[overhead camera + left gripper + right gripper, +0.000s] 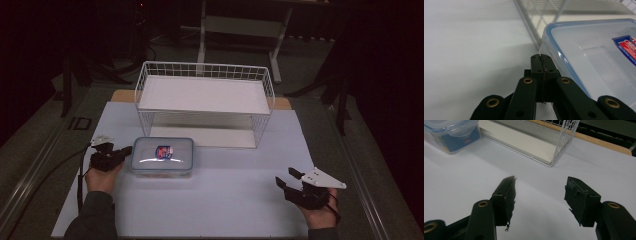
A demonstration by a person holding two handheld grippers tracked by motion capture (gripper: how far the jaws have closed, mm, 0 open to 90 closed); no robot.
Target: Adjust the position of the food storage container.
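**Left tongs closed at the edge of the lidded box, right tongs spread over bare table**

High view: the left gripper [120,153] lies at the left short end of a clear plastic food container [162,156] with a blue-rimmed lid and a red and blue label. Its tips reach the container's edge; whether they touch it cannot be told from here. The container sits just ahead and to the right of those tips, on the white table cover [220,200]. Behind the container stands a white wire shelf rack [205,97], its lower board just beyond the container's far side. The right gripper [287,181] rests well apart from the container, toward the near right part of the cover, held in the person's right hand [320,212]. The left hand [102,177] holds the other tool from below.

Left gripper view: the two black jaws stand pressed together, tip to tip, with nothing between them. The container's rounded corner and blue lid seal [559,53] lie just beside the closed tips, to their right. The rack's wire leg [529,27] rises ahead of them.

Right gripper view: the jaws stand apart, with a wide gap and only white cover between their pads [507,195]. The container [451,135] sits far ahead to their left, the rack [554,142] ahead.
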